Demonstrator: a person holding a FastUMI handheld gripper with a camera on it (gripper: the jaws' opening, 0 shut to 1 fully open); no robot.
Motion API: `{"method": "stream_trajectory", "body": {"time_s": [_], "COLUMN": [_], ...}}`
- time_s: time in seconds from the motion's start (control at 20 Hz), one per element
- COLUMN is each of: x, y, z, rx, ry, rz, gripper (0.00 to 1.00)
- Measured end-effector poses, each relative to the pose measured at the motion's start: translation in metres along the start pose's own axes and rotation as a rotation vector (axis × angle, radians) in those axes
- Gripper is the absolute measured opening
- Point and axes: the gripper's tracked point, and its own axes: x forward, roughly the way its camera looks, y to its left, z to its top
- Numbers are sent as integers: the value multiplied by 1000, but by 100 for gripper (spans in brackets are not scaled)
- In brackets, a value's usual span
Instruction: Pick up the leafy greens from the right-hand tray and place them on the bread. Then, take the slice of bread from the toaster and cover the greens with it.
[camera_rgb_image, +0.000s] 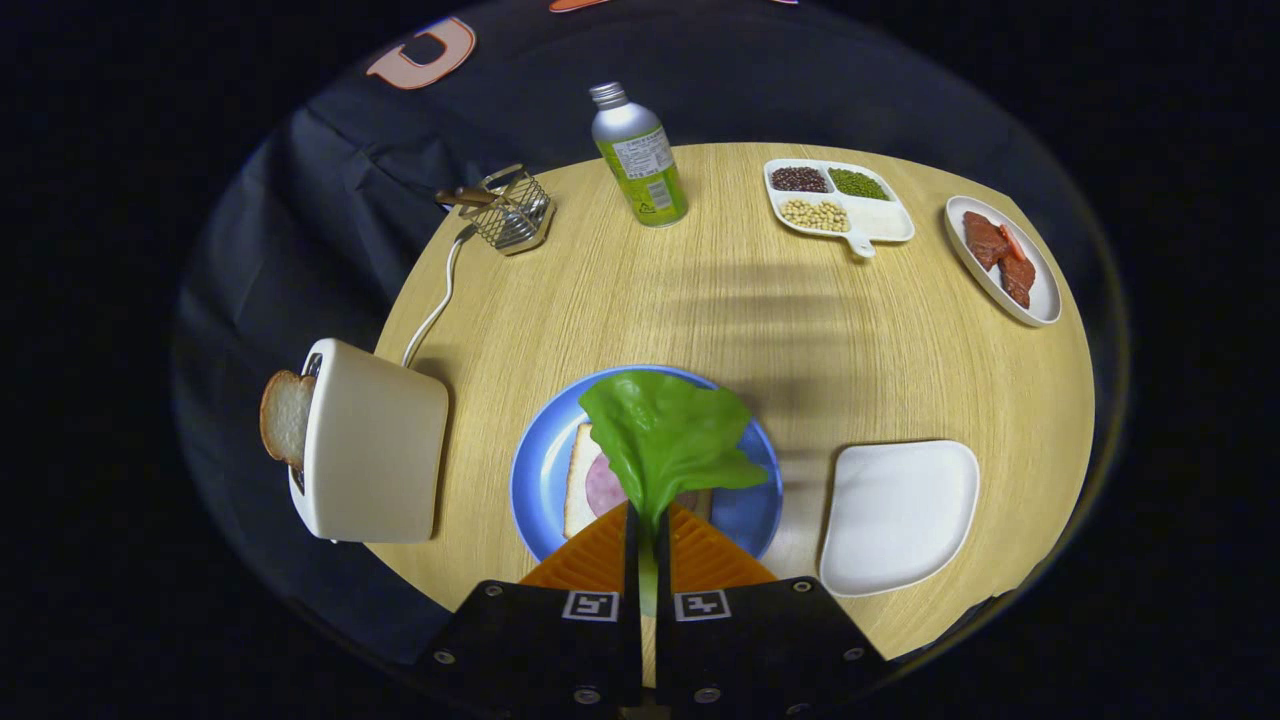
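My gripper (648, 512) is shut on the stem of a green leaf (668, 435), which hangs over the blue plate (535, 470). On that plate lies a slice of bread (579, 480) with a pink round of ham (604, 486), both partly hidden by the leaf. To the left stands the white toaster (375, 445) with a slice of bread (285, 414) sticking out of its slot. The white tray (897, 512) to the right of the plate holds nothing.
Beyond the plate on the round wooden table (720, 300) stand a metal bottle (640, 158), a wire basket (510, 210), a divided dish of beans (835, 198) and an oval dish of meat slices (1002, 260). The toaster's cord (438, 300) runs back towards the basket.
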Motion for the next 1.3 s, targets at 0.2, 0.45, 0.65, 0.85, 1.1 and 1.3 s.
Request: {"method": "stream_trajectory", "body": {"time_s": [0.2,0.45,0.65,0.85,1.1,1.3], "x": [11,17,17,16,-4,-32], "y": [10,13,14,7,20,47], "z": [-3,-6,-4,-1,11,25], "rx": [-10,-35,-39,-46,-47,-71], "ry": [26,42,36,17,-26,-61], "rz": [4,-14,-18,-52,-44,-18], "gripper": [7,17,25,40,61,76]}}
